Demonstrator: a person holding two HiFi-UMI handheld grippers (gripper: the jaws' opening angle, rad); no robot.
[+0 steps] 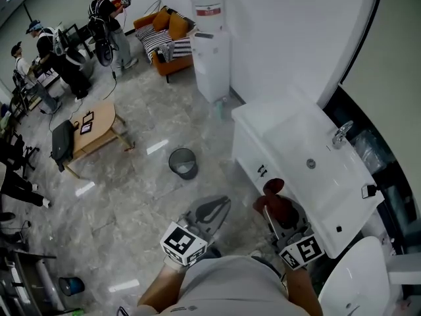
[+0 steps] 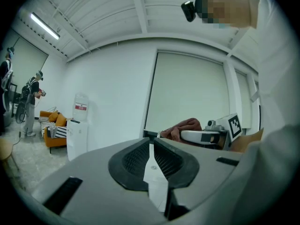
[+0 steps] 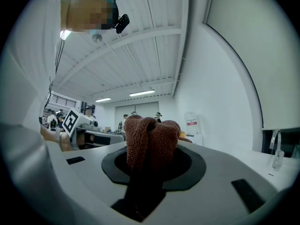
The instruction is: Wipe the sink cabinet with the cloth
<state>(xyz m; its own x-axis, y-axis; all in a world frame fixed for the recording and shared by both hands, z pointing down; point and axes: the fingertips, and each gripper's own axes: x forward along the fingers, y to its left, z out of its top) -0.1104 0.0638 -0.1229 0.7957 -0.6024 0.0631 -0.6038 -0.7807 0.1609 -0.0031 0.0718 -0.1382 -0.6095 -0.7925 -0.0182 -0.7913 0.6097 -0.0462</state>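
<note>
- Head view: a white sink cabinet [image 1: 255, 151] stands at the right, against the far wall.
- Right tool [image 1: 269, 203] pinches a bunched reddish-brown terry cloth [image 1: 272, 189], close to the cabinet's front.
- Left tool [image 1: 222, 206], its jaws pressed together on nothing, hangs to the left over the grey marble floor [image 1: 131, 176].

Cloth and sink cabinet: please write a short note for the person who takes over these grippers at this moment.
Left gripper: shut, empty, held in front of the body, away from the cabinet.
Right gripper: shut on the brown cloth, which is bunched between its jaws.
Sink cabinet: the cloth is close to its front, low down; whether it touches cannot be told.
Done: the cloth is gripped and at the cabinet.
Left: wipe the cabinet; nothing shows which parts are already wiped.
</note>
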